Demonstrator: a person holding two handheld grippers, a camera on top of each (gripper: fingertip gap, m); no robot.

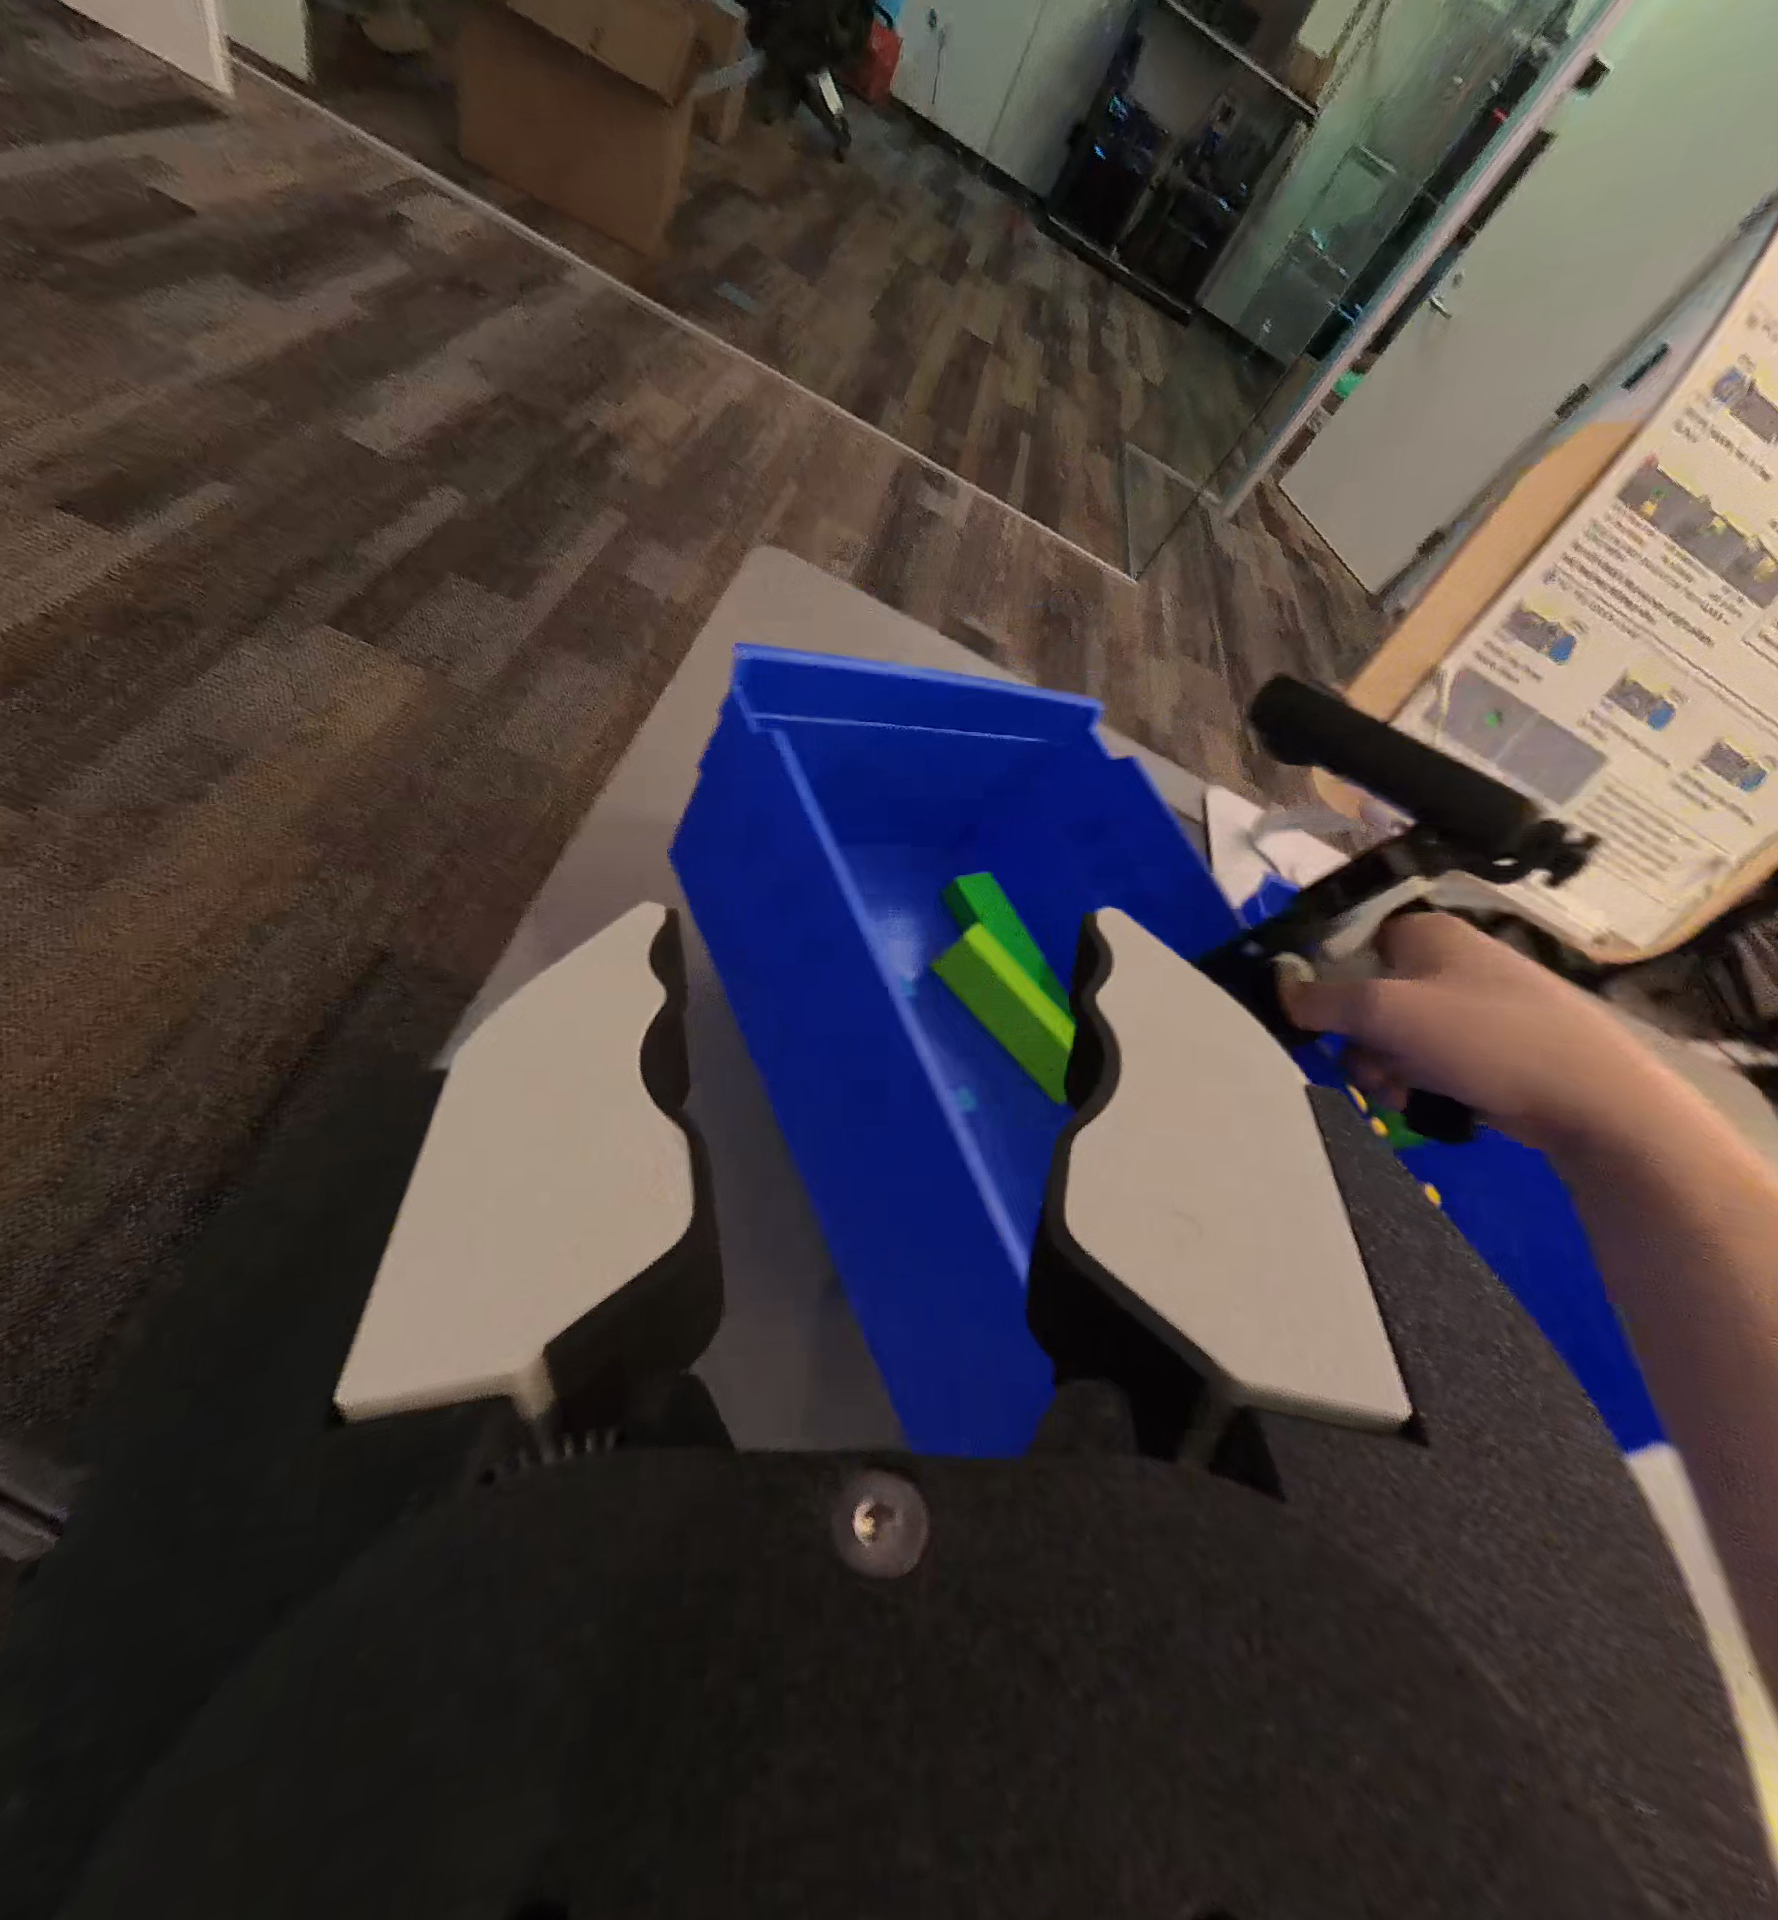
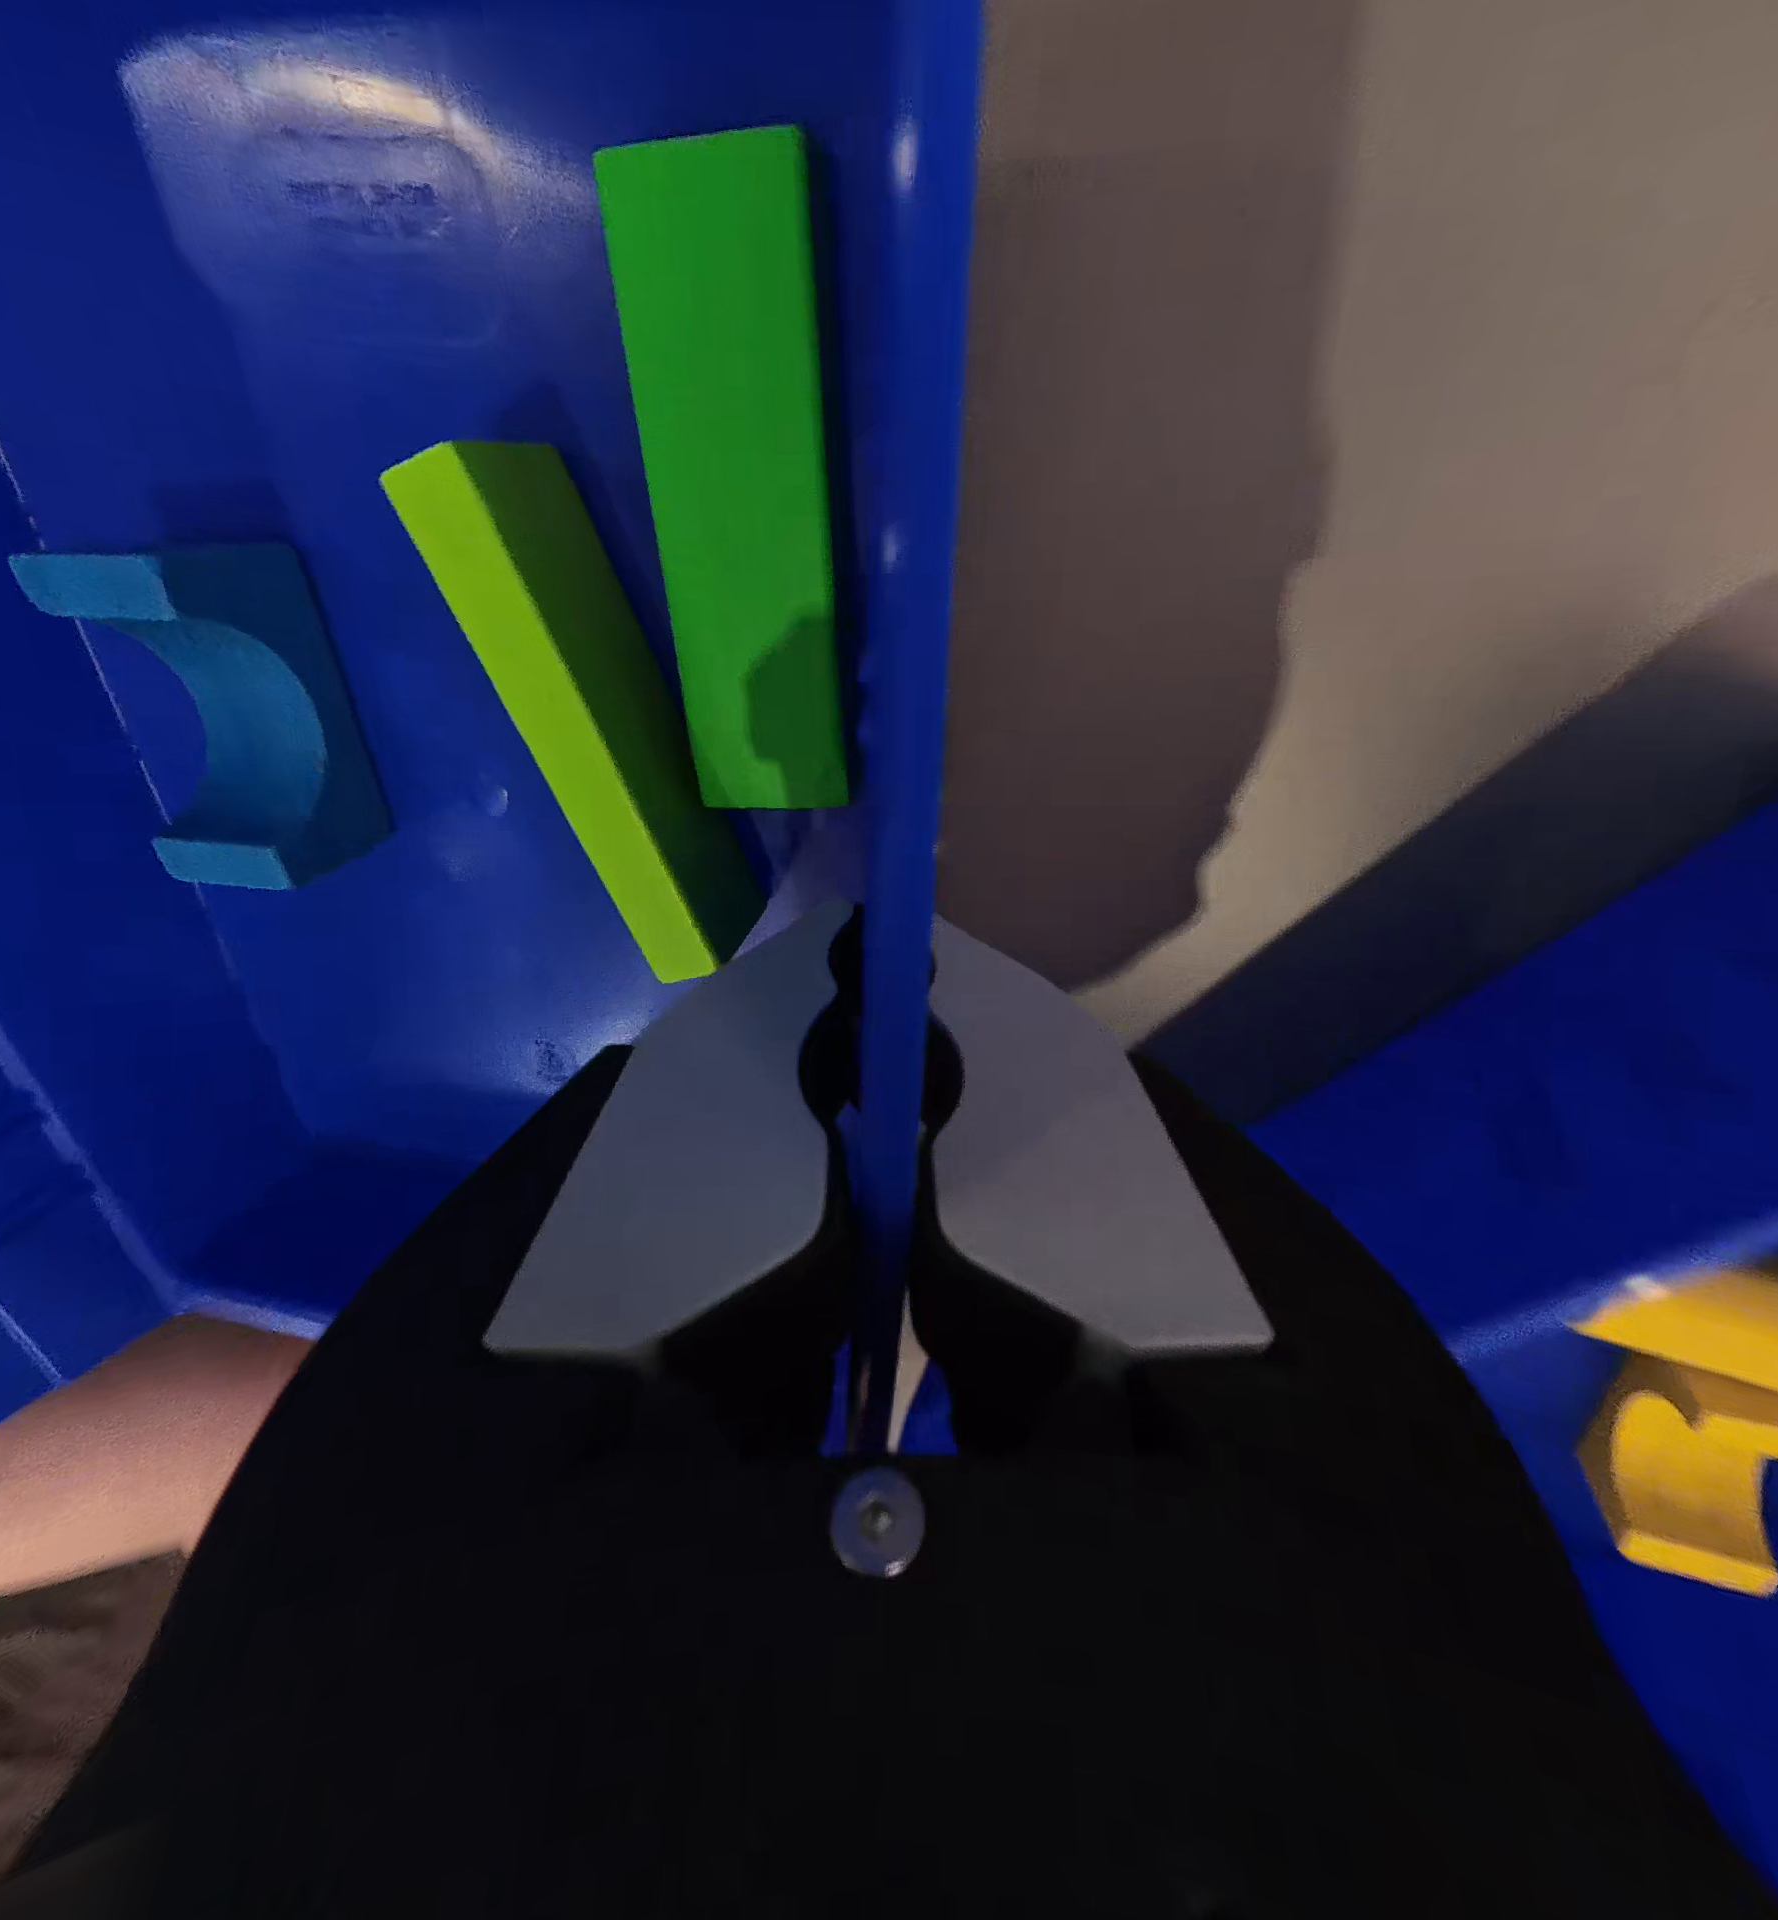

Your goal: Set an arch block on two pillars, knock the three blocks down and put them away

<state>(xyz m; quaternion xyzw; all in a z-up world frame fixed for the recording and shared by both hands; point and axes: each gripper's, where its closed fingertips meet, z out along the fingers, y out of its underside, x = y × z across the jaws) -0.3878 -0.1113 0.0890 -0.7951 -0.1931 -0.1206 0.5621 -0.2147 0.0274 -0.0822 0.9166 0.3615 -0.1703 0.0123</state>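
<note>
Right wrist view: right gripper [image 2: 890, 997] clamped on the thin side wall of the blue bin [image 2: 241, 1039], one finger inside, one outside, probably to lift or drag the bin now that it is loaded. Inside, on the bin floor: blue arch block [image 2: 241, 717] lying on its side near the far wall, light green pillar [image 2: 563, 717] slanted beside it, dark green pillar [image 2: 724, 468] flat against the gripped wall, the two green ends close together near the fingers. All three blocks down and stowed, so only the bin itself looks left to deal with. Just to the right, a second blue bin [image 2: 1550, 1122] with a yellow arch block [image 2: 1716, 1455] in it, near enough to bump if swung that way. Left wrist view: left gripper [image 1: 869, 997] spread wide, gripping nothing, hovering over the near end of the bin above the grey table [image 1: 646, 790]. Hand [image 1: 1425, 1023] and handle of the other tool at the bin's right edge; poster board [image 1: 1685, 623] behind, carpet [image 1: 293, 520] all round
</note>
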